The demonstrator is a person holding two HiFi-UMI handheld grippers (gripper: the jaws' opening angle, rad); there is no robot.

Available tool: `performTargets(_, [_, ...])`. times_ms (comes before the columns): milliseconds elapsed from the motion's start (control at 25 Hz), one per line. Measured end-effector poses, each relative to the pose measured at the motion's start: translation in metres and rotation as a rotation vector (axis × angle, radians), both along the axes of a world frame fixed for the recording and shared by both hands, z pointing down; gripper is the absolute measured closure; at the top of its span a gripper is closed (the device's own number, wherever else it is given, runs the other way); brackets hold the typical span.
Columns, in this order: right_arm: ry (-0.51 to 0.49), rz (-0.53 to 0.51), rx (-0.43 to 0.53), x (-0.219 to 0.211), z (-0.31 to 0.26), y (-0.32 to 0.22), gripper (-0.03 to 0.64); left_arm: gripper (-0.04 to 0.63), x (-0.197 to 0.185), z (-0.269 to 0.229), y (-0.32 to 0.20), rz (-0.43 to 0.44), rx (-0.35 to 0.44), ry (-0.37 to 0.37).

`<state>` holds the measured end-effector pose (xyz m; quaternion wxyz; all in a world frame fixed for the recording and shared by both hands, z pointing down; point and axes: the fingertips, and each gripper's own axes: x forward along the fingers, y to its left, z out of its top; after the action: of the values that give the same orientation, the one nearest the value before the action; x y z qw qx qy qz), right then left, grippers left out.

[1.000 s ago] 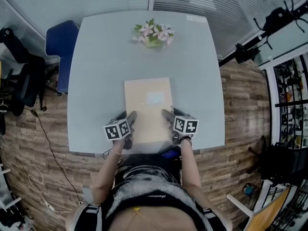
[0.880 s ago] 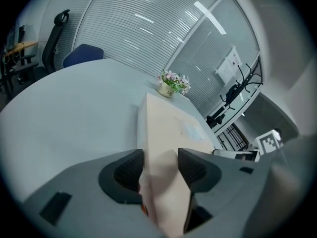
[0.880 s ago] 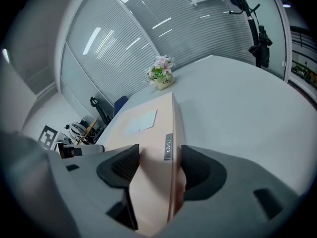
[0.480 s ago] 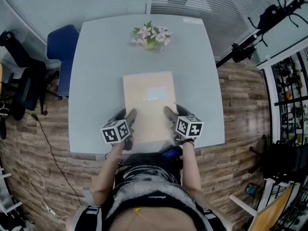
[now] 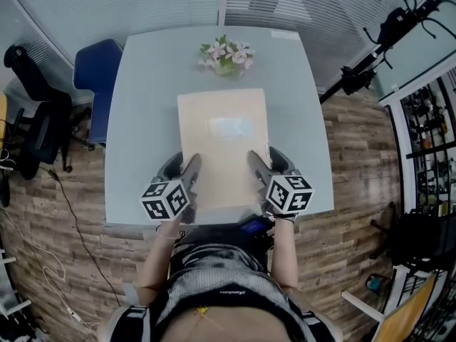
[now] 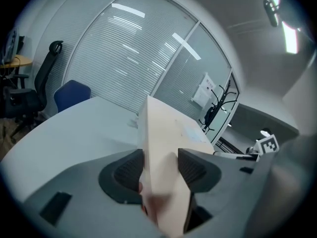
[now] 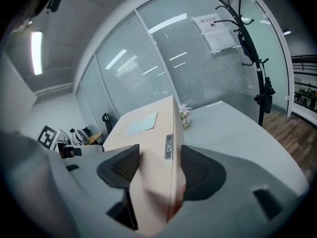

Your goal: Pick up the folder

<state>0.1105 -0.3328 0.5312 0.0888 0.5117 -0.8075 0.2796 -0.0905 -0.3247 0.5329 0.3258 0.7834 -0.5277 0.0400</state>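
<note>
The beige folder [image 5: 222, 144] with a pale label hangs above the grey table [image 5: 142, 105], held level at its near end. My left gripper [image 5: 191, 173] is shut on the folder's left edge [image 6: 156, 148], pads pressing both faces. Across from it my right gripper [image 5: 255, 168] is shut on the right spine edge [image 7: 163, 148], where a small metal tag shows. Both marker cubes sit near the table's front edge in the head view.
A pot of pink and white flowers [image 5: 226, 54] stands at the far middle of the table. A blue chair [image 5: 94, 73] is at the table's left, a black office chair [image 5: 32, 112] farther left. A dark coat stand [image 7: 250, 48] rises on the right.
Both grippers have risen together with the folder, which looks larger and nearer to the head camera. Its far end now reaches closer to the flowers.
</note>
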Motion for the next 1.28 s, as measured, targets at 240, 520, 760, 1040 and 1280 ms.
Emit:
performTargets(240, [0.007,0.012,0.096,-0.005,-0.04,0.011,0.356,0.379,-0.006,-0.04,0.008,-0.008,0.093,-0.003])
performTargets(520, [0.014,0.028,0.187,-0.007,-0.084,0.026,0.357,0.379,-0.007,-0.082,0.019,-0.004,0.182,0.007])
performTargets(760, [0.035,0.04,0.253,-0.006,-0.111,0.04,0.359,0.38,-0.006,-0.106,0.029,-0.002,0.238,0.016])
performTargets(1040, [0.031,0.049,0.275,-0.005,-0.12,0.048,0.362,0.382,-0.006,-0.116,0.035,-0.003,0.266,0.019])
performTargets(1280, [0.035,0.057,0.283,-0.006,-0.124,0.053,0.364,0.382,-0.007,-0.12,0.038,-0.006,0.273,0.017])
